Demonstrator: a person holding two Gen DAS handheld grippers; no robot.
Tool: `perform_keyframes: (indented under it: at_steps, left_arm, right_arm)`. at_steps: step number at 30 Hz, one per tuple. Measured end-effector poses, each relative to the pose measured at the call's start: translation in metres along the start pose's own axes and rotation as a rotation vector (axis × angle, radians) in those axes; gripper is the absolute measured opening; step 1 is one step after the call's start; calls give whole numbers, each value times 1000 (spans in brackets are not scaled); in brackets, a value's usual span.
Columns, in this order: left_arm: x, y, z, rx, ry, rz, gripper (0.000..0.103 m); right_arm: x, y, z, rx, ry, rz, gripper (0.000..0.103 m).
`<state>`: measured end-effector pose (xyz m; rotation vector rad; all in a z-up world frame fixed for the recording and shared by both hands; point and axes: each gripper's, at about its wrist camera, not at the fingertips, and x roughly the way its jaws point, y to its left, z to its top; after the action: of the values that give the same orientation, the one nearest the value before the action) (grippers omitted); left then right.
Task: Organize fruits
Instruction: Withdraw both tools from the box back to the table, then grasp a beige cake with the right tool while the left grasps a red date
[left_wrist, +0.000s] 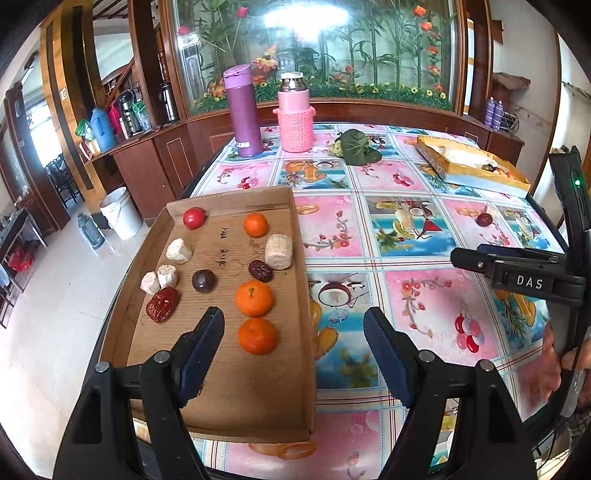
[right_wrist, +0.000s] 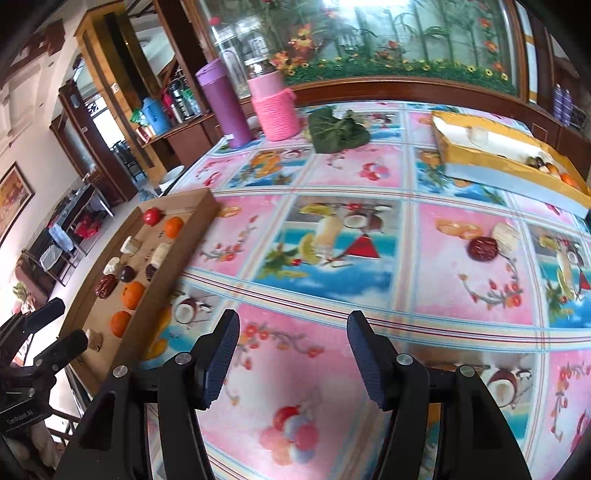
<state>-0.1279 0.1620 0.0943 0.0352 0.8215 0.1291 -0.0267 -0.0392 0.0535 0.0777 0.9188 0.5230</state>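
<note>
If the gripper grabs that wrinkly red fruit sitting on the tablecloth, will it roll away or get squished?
The red date looks oval and wrinkled, so it probably wobbles rather than rolls far. It rests against a pale chunk, which may block it on that side. Small and shrivelled, it is likely light and somewhat soft, so a gentle squeeze seems wise.

Fruits lie in the cardboard tray (left_wrist: 300, 258) left of the far box (left_wrist: 469, 173)
</note>
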Motion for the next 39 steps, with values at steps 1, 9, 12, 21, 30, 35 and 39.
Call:
perform_keyframes:
  at_steps: [1,9,12,21,30,35,39]
  left_arm:
    - [1,-2,1,5,2,0,77]
    - [8,-12,2,31,19,-15,77]
    - [14,-15,2,32,34,-30,77]
    - [38,-34,-1,39,94,-100,77]
    - [48,-50,3,33,122,-151,77]
    - [54,-63,14,29,132,-194,77]
    - [62,-88,33,65,116,-218,77]
  right_arm:
    - [-1,-6,-1,10,0,-6,65]
    - [-13,-56,-5,57,-7,-76,65]
    - [-27,-88,-5,106,-22,-125,65]
    - [-58,-194,7,356,-92,-236,65]
    - [-17,-215,44,386,-109,-193,65]
    - [11,-204,52,359,-83,-133,65]
    - [20,-185,54,248,-71,-189,39]
